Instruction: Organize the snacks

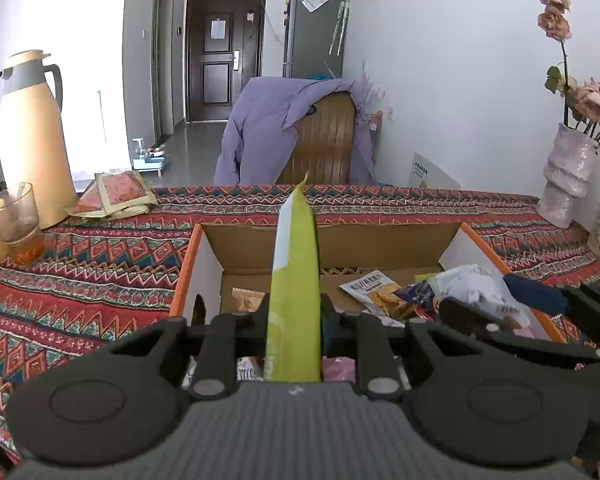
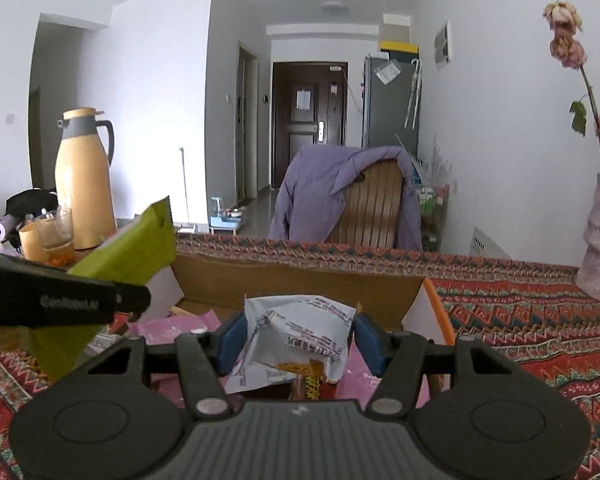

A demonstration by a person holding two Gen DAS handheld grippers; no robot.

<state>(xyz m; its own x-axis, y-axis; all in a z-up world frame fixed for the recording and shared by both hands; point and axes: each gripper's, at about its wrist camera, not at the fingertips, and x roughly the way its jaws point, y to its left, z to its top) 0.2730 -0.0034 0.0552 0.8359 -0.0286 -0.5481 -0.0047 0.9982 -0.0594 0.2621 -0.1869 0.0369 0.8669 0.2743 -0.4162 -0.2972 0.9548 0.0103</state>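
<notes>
Green snack pouch clenched edge-on in left tongs, long axis pointing away over the cardboard box; crumpled white packet gripped in right tongs, just right, above same box.

A home: fridge, entrance door, jacket-draped chair.
</notes>
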